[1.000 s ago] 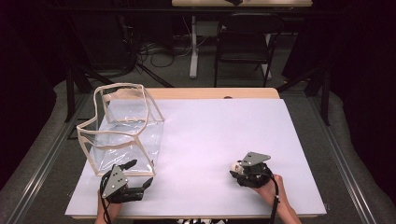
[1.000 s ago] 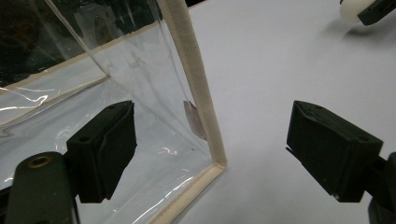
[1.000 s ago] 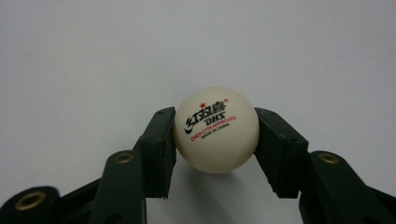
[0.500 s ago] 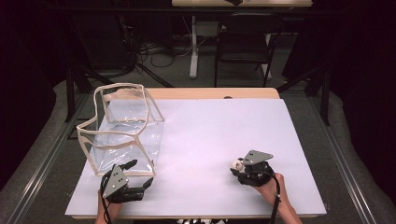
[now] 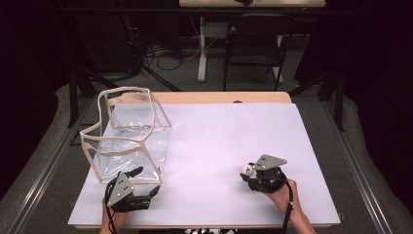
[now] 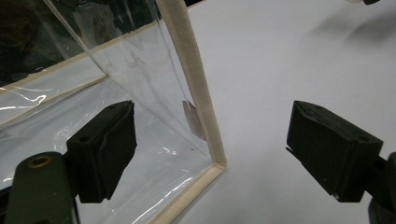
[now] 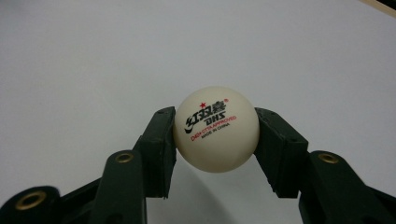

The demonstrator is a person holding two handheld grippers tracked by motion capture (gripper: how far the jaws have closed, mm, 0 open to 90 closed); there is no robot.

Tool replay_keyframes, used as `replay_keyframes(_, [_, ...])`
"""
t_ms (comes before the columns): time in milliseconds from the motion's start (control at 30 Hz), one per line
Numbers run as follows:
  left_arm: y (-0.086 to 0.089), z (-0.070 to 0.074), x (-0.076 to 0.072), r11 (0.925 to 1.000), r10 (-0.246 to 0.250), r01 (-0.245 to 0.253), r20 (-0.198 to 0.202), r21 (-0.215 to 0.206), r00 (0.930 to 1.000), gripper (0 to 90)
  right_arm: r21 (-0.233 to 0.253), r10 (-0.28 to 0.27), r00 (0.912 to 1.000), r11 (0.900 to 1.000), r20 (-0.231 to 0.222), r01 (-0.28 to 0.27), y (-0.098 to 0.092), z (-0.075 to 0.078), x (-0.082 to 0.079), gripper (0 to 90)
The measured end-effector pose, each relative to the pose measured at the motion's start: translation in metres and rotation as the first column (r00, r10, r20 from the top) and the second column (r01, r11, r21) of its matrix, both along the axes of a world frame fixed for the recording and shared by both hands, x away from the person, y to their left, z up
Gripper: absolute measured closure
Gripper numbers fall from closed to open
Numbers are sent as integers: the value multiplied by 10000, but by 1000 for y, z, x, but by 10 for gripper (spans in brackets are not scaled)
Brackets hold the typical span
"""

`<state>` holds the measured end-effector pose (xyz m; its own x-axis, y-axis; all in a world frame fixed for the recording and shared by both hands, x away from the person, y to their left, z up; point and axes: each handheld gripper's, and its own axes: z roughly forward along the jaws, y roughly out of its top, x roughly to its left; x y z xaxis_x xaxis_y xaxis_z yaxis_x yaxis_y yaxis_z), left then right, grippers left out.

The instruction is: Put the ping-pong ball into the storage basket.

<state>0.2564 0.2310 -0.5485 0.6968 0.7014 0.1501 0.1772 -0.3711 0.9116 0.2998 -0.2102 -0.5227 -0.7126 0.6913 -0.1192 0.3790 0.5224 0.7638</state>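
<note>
High view frames are showing little change over the last second: the right gripper [image 5: 249, 174], carrying the white ping-pong ball [image 5: 247, 169], is sitting slightly nearer the person's edge of the white table [image 5: 234, 136] than it was a second ago, and the left gripper [image 5: 146, 181] is resting in the same spot beside the clear bag [image 5: 127, 134], which is standing unmoved at the table's left side.

Right gripper view is showing the ping-pong ball [image 7: 215, 129] being pinched between the two black jaws of the right gripper [image 7: 215, 140], one pad pressing on each side, with the ball raised a little above the table, its shadow falling beneath it. A ball has no long axis, but its printed logo, a red star over black characters and red lettering, is facing the camera and running tilted, rising toward the right of that view. In the high view the ball is pointing away from the hand toward the table's left.

Left gripper view is showing the left gripper [image 6: 210, 149] with its jaws spread wide and holding nothing, the near bottom corner of the clear bag [image 6: 140, 93] with its cream-trimmed edge standing between them, the vertical trim leaning slightly.
</note>
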Motion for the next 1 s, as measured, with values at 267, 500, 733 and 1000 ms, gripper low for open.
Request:
replay_keyframes(267, [0, 0, 0, 10000, 9, -9, -3, 36, 10000, 161, 42, -26, 9999, 10000, 117, 25, 1, 5, 2, 507])
replay_keyframes(500, [1, 0, -1, 10000, 41, -41, -11, 8, 10000, 161, 46, -48, 9999, 10000, 162, 47, 1, 9, 3, 507])
replay_keyframes(733, [1, 0, -1, 10000, 35, -35, 5, 45, 10000, 161, 82, -20, 9998, 10000, 206, 18, 3, 13, 6, 508])
replay_keyframes(1000, [1, 0, -1, 10000, 33, -33, 10, 43, 10000, 161, 93, 21, 9995, 10000, 321, -24, 6, 17, 11, 508])
